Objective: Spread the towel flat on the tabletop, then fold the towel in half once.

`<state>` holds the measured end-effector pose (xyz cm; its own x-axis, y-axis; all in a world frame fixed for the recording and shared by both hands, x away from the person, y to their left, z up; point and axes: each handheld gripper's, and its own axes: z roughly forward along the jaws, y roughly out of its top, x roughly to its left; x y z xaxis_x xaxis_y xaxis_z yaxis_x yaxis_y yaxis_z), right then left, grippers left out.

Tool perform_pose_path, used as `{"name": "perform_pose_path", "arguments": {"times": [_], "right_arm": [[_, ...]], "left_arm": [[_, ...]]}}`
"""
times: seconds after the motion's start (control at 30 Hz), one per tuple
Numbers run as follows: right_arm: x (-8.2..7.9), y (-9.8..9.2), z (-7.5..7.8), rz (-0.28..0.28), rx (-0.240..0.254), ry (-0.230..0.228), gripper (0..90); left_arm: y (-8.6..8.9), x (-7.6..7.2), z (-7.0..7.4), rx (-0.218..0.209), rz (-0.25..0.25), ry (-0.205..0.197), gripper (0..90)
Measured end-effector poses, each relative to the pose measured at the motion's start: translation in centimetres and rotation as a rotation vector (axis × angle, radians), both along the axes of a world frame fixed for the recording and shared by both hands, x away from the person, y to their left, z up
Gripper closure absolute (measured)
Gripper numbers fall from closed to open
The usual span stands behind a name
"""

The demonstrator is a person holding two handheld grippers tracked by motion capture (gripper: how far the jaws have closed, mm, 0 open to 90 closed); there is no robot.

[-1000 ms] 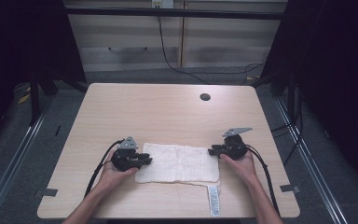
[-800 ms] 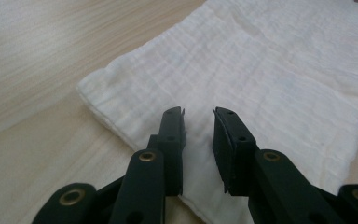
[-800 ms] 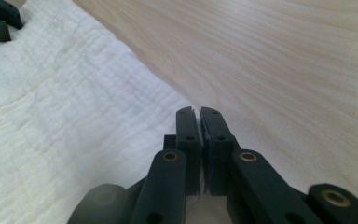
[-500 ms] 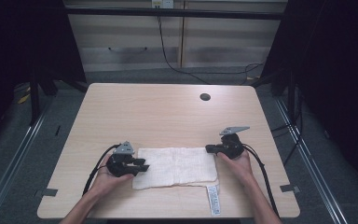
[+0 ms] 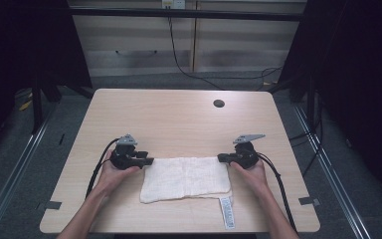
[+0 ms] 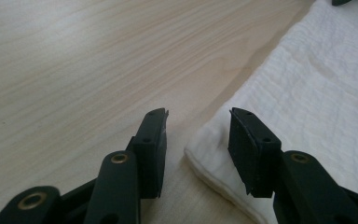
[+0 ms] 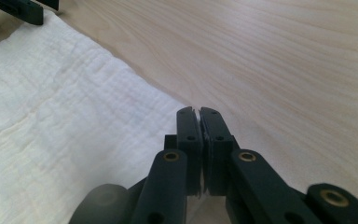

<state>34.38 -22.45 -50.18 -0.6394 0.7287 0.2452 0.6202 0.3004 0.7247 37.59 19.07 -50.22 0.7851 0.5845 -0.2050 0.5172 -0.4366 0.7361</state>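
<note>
Pale wooden table [image 5: 179,119] under us, white cloth [image 5: 186,179] lying flat near its front edge; our left gripper [image 6: 196,135] has just been opening, jaws apart with the cloth's corner lying loose between them; our right gripper [image 7: 199,122] is pinched tight at the cloth's opposite edge; white tag [image 5: 227,218] trails off the cloth's front edge.

I work in what looks like a lab or recording booth. My bare wooden table [image 5: 179,119] has a cable hole [image 5: 219,103] and stands on grey carpet between dark curtains [image 5: 358,74]. Metal rails [image 5: 15,169] run along the floor, tape [image 5: 52,204] marks it, and a cable [image 5: 179,55] hangs down the panelled back wall [image 5: 238,45].
</note>
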Motion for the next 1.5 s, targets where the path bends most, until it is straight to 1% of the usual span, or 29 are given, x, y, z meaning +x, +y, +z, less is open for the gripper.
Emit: {"name": "perform_pose_path", "arguments": {"times": [0.07,0.13,0.2,0.27,0.33,0.37,0.43,0.47,0.6,0.67,0.77,0.83,0.97,1.0,1.03,1.1,1.23,1.33,1.4,1.43,1.5], "right_arm": [[0.0,0.0,-0.1,0.002,0.001,0.004,87.4],[0.0,0.0,-0.1,0.003,0.001,0.007,87.4],[0.1,0.0,-0.1,0.008,0.001,0.01,87.4],[0.1,-0.1,-0.2,0.003,0.001,0.015,87.4],[0.1,-0.1,-0.2,0.005,0.005,0.019,87.4],[0.1,-0.1,-0.2,0.005,0.008,0.02,87.4],[0.2,-0.2,-0.3,0.004,0.026,0.029,87.4],[0.2,-0.2,-0.3,0.006,0.025,0.032,87.4],[0.1,-0.2,-0.2,0.004,0.033,0.039,87.4],[0.2,-0.3,-0.2,0.004,0.036,0.031,87.4],[0.3,-0.3,0.0,-0.001,0.049,0.024,87.4],[0.3,-0.3,0.2,-0.003,0.05,0.02,87.5],[0.4,-0.4,0.6,-0.001,0.046,-0.006,87.4],[0.3,-0.3,0.7,-0.006,0.052,-0.011,87.4],[0.2,-0.3,0.9,-0.005,0.057,-0.017,87.4],[0.2,-0.3,1.1,-0.001,0.05,-0.028,87.5],[0.0,-0.4,1.6,0.0,0.035,-0.04,87.5],[-0.3,-0.6,2.1,-0.005,0.041,-0.052,87.5],[-0.5,-0.6,2.4,0.002,0.032,-0.076,87.5],[-0.6,-0.5,2.7,0.005,0.035,-0.085,87.4],[-0.9,-0.4,3.1,0.018,0.02,-0.111,87.5]], "left_arm": [[0.0,0.0,-0.1,0.002,-0.012,0.003,58.5],[0.0,0.0,-0.3,0.013,-0.011,0.004,61.1],[0.1,0.1,-0.4,0.004,-0.013,0.008,62.3],[-0.1,-0.1,-0.4,0.015,-0.031,-0.005,62.6],[-0.4,-0.4,-0.4,0.031,-0.057,-0.016,69.8],[-0.5,-0.5,-0.4,0.037,-0.072,-0.022,75.4],[-0.7,-0.7,-0.3,0.049,-0.085,-0.029,83.6],[-0.8,-0.7,-0.3,0.048,-0.088,-0.028,85.0],[-0.7,-0.7,-0.3,0.043,-0.077,-0.023,86.0],[-0.6,-0.6,-0.3,0.029,-0.068,-0.012,86.0],[-0.5,-0.3,0.0,0.011,-0.059,-0.014,86.1],[-0.4,-0.2,0.3,-0.012,-0.049,-0.021,86.2],[-0.2,-0.1,1.3,-0.041,-0.039,-0.042,86.2],[0.0,-0.1,1.6,-0.048,-0.032,-0.049,86.2],[0.0,-0.1,1.8,-0.057,-0.033,-0.047,86.2],[0.1,-0.1,2.1,-0.073,-0.029,-0.051,86.2],[0.1,-0.1,2.6,-0.081,-0.022,-0.058,86.3],[0.0,-0.3,2.9,-0.083,-0.027,-0.064,86.3],[0.0,-0.4,2.9,-0.084,-0.022,-0.066,86.3],[0.0,-0.3,2.9,-0.082,-0.016,-0.063,86.2],[0.1,-0.1,2.8,-0.079,-0.005,-0.054,86.3]]}}
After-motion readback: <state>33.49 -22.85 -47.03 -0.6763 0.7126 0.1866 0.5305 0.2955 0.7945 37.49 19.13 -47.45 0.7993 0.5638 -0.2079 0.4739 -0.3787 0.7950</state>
